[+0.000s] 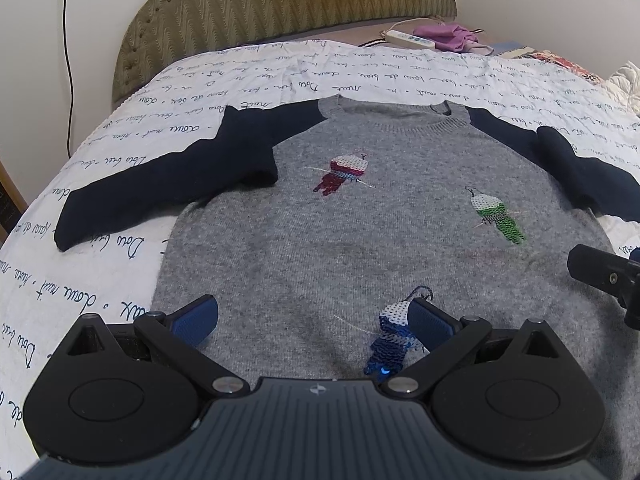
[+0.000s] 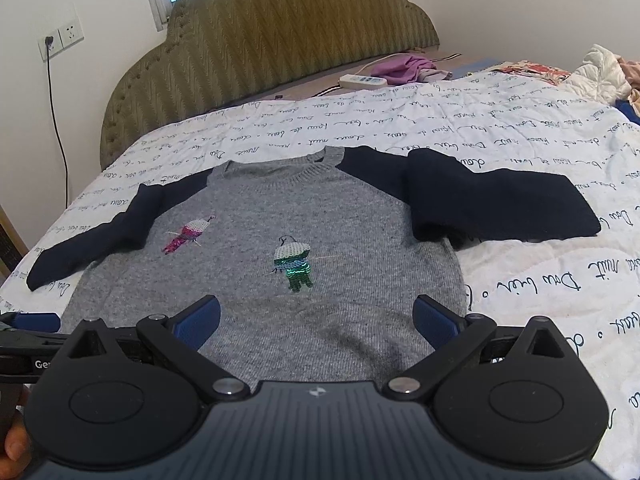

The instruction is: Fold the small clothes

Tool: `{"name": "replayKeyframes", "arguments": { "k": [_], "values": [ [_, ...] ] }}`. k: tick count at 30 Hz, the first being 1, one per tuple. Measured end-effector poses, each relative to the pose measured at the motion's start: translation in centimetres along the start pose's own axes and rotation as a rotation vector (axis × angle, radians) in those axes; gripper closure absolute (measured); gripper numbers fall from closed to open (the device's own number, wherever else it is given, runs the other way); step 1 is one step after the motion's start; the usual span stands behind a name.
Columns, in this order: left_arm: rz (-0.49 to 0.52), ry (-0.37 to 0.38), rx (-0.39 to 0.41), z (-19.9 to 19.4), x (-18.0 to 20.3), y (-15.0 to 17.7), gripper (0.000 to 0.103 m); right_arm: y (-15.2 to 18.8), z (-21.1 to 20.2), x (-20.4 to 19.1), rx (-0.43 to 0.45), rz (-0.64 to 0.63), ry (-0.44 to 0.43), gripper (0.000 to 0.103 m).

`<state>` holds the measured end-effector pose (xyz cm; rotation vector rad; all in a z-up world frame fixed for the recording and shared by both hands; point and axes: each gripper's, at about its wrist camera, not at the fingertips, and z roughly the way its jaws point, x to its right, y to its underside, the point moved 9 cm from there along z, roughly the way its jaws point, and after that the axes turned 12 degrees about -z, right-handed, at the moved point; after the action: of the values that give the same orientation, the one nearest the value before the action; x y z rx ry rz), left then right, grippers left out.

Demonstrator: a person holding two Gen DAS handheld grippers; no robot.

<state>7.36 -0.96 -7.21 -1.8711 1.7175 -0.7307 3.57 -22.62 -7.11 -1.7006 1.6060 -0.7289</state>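
Grey knit sweater w/ navy sleeves and sequin birds (image 1: 360, 220) is spread face-up on the script-print bed quilt (image 1: 168, 92), prob so it folds clean. Left gripper (image 1: 314, 320) and right gripper (image 2: 316, 318) hover near its hem, fingers spread wide, holding nothing.

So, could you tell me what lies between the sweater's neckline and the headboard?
In both wrist views, only the white script-printed bedspread lies between the grey sweater neckline and the headboard. The power strip sits off right.

Black gripper (image 1: 312, 320), blue-padded jaws, silver screws
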Motion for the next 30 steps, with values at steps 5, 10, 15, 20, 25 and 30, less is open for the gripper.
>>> {"name": "replayKeyframes", "arguments": {
  "k": [5, 10, 15, 20, 25, 30],
  "values": [
    [0.001, 0.004, 0.006, 0.4, 0.5, -0.2, 0.001, 0.0, 0.2, 0.3, -0.003, 0.001, 0.000, 0.000],
    [0.015, 0.010, 0.018, 1.1, 1.0, -1.2, 0.001, 0.1, 0.7, 0.7, -0.017, 0.003, -0.002, 0.000],
    [0.011, -0.009, 0.051, 2.0, 0.8, -3.2, 0.001, 0.2, 1.2, 1.1, -0.027, 0.005, 0.003, 0.000],
    [0.007, -0.022, 0.036, 3.2, 0.6, -4.4, 0.001, -0.1, 1.7, 1.7, -0.026, 0.008, 0.008, 0.000],
    [0.019, -0.026, 0.036, 4.3, 1.0, -5.2, 0.001, -0.7, 2.4, 3.3, 0.000, 0.041, 0.009, 0.000],
    [0.039, -0.030, 0.023, 5.7, 1.9, -5.6, 0.001, -1.4, 2.7, 5.5, 0.051, 0.026, 0.023, 0.000]
  ]
}}
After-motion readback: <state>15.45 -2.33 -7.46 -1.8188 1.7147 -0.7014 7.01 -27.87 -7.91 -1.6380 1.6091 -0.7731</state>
